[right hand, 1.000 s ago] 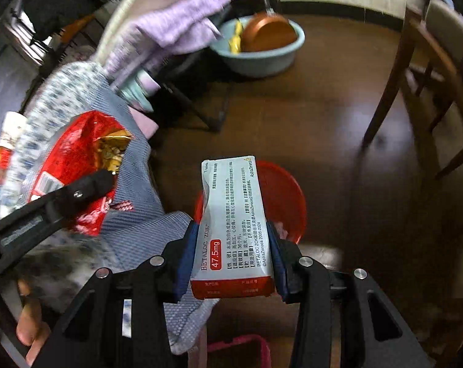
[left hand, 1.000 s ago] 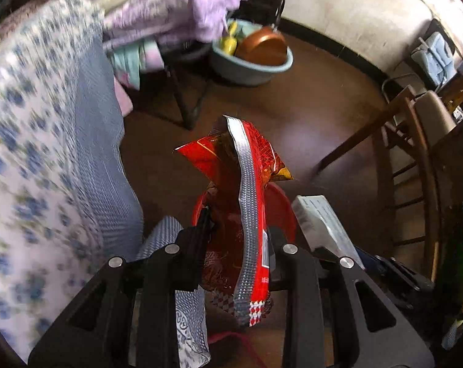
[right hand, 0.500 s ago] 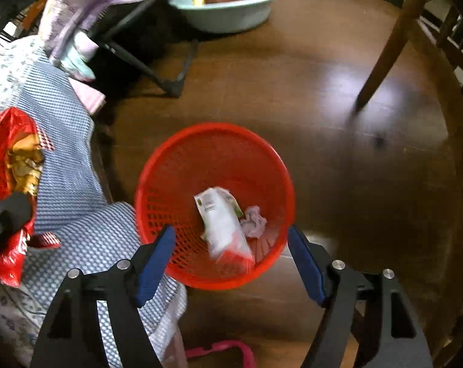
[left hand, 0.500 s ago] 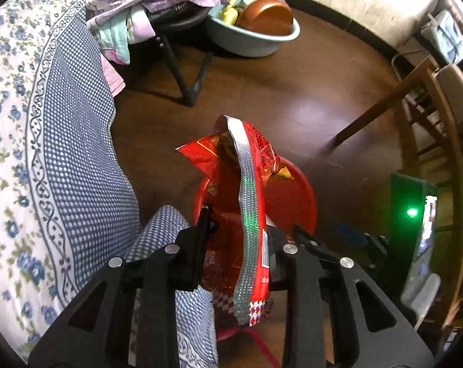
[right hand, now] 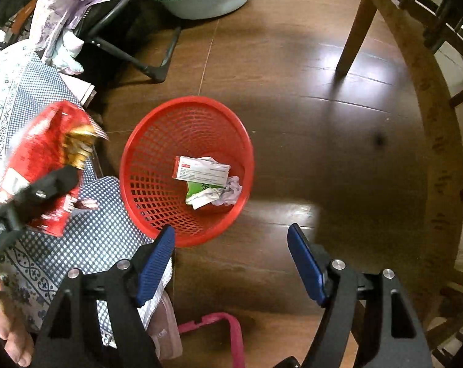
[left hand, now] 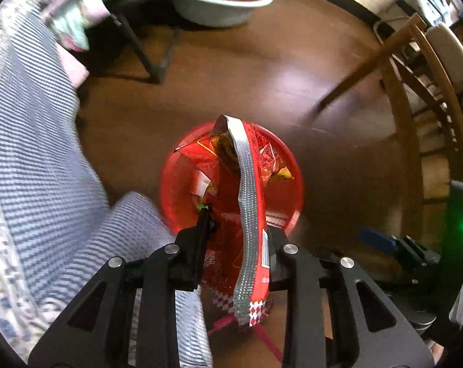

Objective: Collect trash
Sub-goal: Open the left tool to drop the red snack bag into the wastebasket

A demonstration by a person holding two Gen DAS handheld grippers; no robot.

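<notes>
Red mesh basket on the wooden floor now holds the white medicine box, lying on a green carton and crumpled paper at the bottom. A second ago our right tongs were clamped on that box; they have since sprung wide and now stand empty above the basket's near rim. So one piece of trash is delivered. Our left tongs remain closed on the red snack wrapper, silver seam facing the camera, and have come down until the wrapper hangs over the basket's mouth in the left wrist view. We judge letting go of the wrapper comes next.
</notes>
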